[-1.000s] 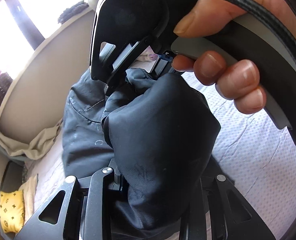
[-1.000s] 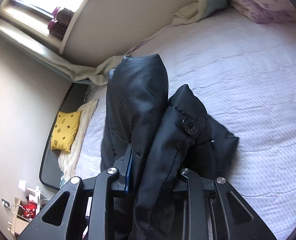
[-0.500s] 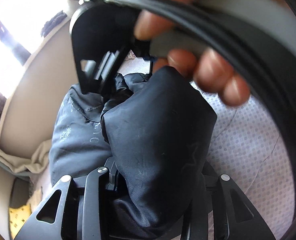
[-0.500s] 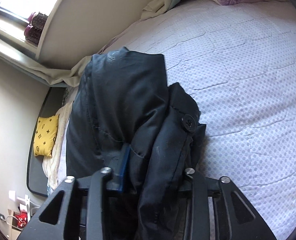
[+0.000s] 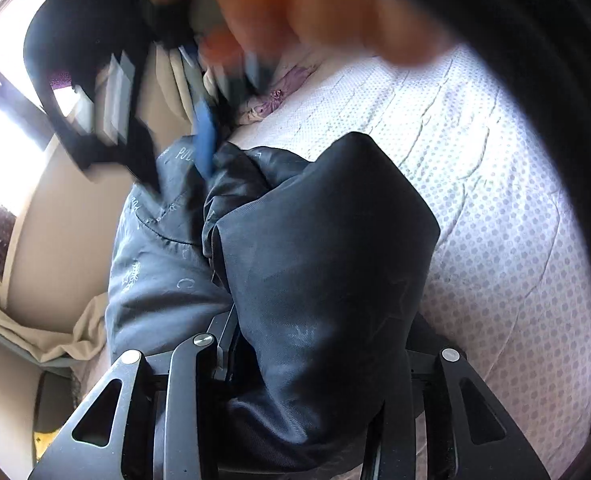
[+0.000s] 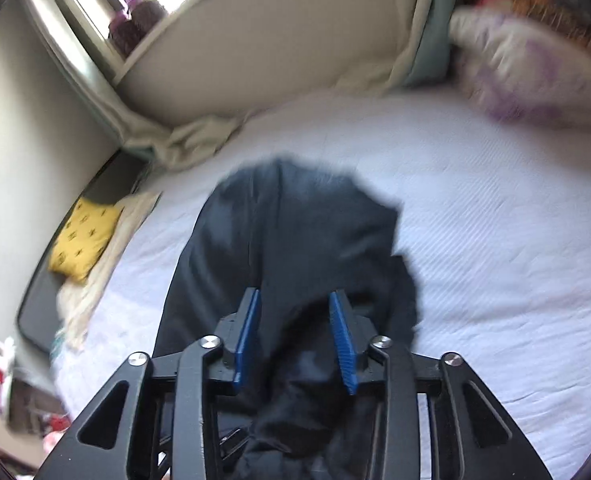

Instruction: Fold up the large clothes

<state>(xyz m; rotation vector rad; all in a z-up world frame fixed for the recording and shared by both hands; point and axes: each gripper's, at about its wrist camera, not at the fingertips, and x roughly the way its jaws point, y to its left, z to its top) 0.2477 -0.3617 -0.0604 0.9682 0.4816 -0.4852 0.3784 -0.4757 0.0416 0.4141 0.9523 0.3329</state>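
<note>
A dark navy padded jacket (image 5: 307,272) lies bunched on the bed (image 5: 495,208). My left gripper (image 5: 295,360) is shut on a thick fold of it, which hides both fingertips. In the right wrist view the jacket (image 6: 295,240) lies on the bed below my right gripper (image 6: 293,336), whose blue pads (image 6: 341,336) stand apart with nothing between them. The right gripper and the hand holding it also show blurred at the top of the left wrist view (image 5: 203,148), just above the jacket.
The bed has a white dotted sheet (image 6: 495,240). Purple floral bedding (image 6: 535,80) is at the head. A yellow cushion (image 6: 83,236) lies at the bed's left edge. A beige wall (image 6: 255,48) with a window ledge runs along the far side.
My right gripper has let go of the jacket and opened, and the fabric has dropped onto the bed. The left gripper still holds its fold.
</note>
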